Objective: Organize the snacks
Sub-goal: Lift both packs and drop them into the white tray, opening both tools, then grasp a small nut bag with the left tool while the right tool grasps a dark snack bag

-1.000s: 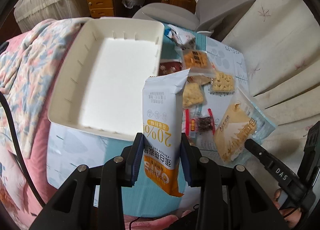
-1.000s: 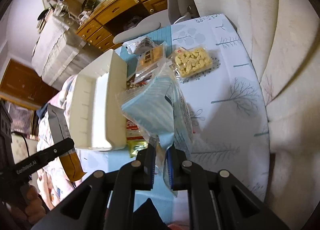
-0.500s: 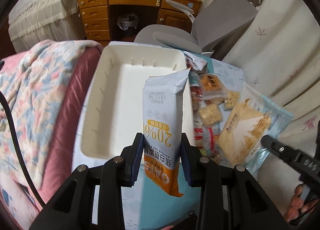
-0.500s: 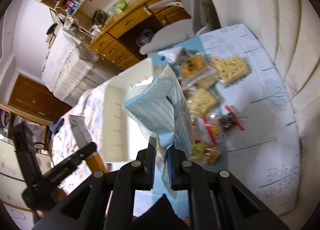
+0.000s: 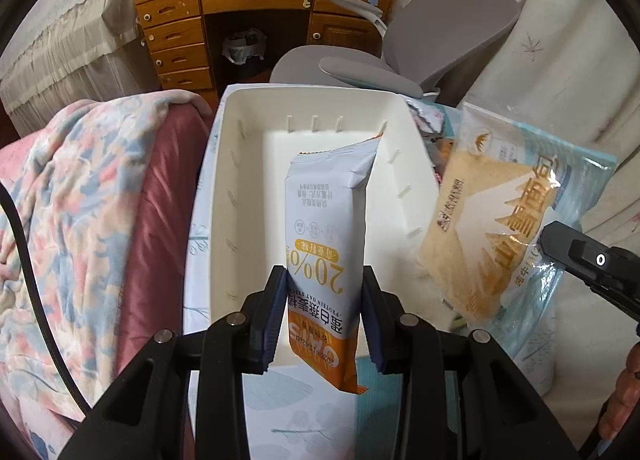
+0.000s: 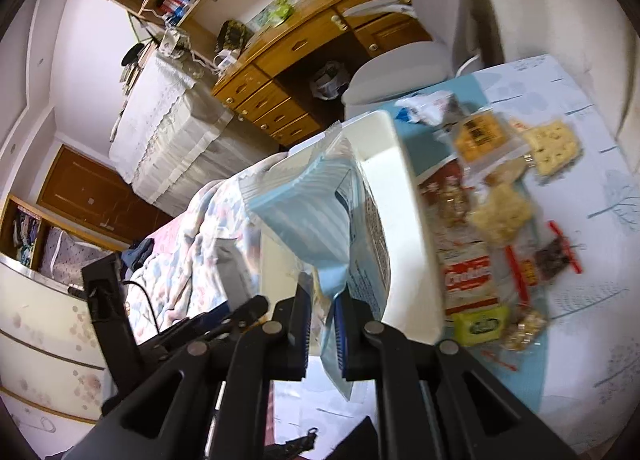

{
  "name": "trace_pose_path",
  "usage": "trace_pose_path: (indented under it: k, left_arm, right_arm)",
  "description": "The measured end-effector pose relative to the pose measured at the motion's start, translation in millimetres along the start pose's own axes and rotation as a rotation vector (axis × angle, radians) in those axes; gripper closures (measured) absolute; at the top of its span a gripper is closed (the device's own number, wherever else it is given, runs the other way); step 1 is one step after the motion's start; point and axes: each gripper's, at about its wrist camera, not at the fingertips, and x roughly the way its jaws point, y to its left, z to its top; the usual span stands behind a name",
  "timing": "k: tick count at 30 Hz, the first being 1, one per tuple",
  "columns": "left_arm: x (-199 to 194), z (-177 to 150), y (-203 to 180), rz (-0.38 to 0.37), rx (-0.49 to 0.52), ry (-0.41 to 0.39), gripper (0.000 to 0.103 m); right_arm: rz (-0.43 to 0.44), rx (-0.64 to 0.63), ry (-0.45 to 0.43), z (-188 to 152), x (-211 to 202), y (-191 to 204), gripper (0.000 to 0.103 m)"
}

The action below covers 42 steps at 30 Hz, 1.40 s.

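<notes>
Left wrist view, from left to right: a flowered blanket (image 5: 80, 196) lies over a pink bed beside the table, then the white bin (image 5: 224, 188) stands on the table's left part, its long side running away from the camera toward the wooden desk (image 5: 256, 16) and the grey chair (image 5: 440, 32) at the far end. The left gripper (image 5: 324, 312) has its two fingers clamped on the lower part of a white and orange snack bar (image 5: 326, 228), which stands upright and hangs above the near half of the bin's bare floor. Just right of the bin's right wall a pale blue cracker bag (image 5: 508, 228) is held up in the air, with the other tool's black finger touching its right side. Right wrist view, again from left: the same blanket (image 6: 192, 228), then the right gripper (image 6: 322, 324) with its fingers pinched together on the bottom seam of the blue bag (image 6: 308, 212), which rises in front of the bin (image 6: 404, 220) and leans toward its opening. Right of the bin, along the table's middle, loose snacks lie close together: a red and white cookie pack (image 6: 468, 272), a green packet (image 6: 480, 326) at the near end, square crackers (image 6: 552, 148) and a dark red-edged packet (image 6: 554, 256) farther right on the tree-printed cloth (image 6: 600, 300).
</notes>
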Motion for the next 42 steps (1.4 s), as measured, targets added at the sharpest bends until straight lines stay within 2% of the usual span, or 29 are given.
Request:
trace_pose_path:
  k: [2,4,5,6,7,8,9,11,15,30,42]
  left_arm:
    - [5.0,0.5,4.6,-0.004,0.008,0.002,0.068]
    - [9.8,1.1,8.4,-0.014,0.003,0.016,0.067]
    - [11.0,0.8,9.9,-0.023,0.0,0.02,0.058]
    - [11.0,0.5,10.6,-0.027,-0.005,0.02,0.04]
    - [9.3,-0.2,10.6,-0.026,-0.012,0.008,0.033]
    - [7.2,-1.0,10.5,-0.025,-0.014,-0.005,0.029]
    - [4.5,-2.0,9.6,-0.025,-0.012,-0.018,0.029]
    - [1.7,-3.7,7.5,-0.024,-0.003,-0.023,0.029]
    - [-3.7,-10.8,2.1,-0.03,0.002,-0.026,0.029]
    - [-23.6,-49.8,-48.9,-0.066,0.038,-0.033,0.028]
    - [-19.5,-76.4,-98.4,-0.112,-0.023,0.016,0.022]
  right_arm:
    - [0.008,0.002,0.017,0.2,12.0,4.5,0.092]
    - [0.006,0.003,0.029,-1.5,21.5,7.9,0.087]
    - [0.002,0.003,0.035,-1.2,24.5,6.6,0.082]
    - [0.003,0.013,0.044,-1.5,29.2,5.9,0.067]
    - [0.006,0.018,0.047,-2.9,30.5,4.6,0.05]
    - [0.003,0.022,0.042,-3.8,30.1,4.4,0.044]
    - [-0.001,0.02,0.037,-4.7,29.2,4.9,0.04]
    - [-0.013,0.011,0.021,-6.2,23.4,3.0,0.04]
    - [-0.037,0.022,0.002,-6.8,14.6,-4.4,0.032]
    - [-0.164,0.035,0.013,-44.7,-15.0,-71.1,0.032]
    - [-0.229,-0.078,0.038,-58.6,-41.3,-116.6,0.032]
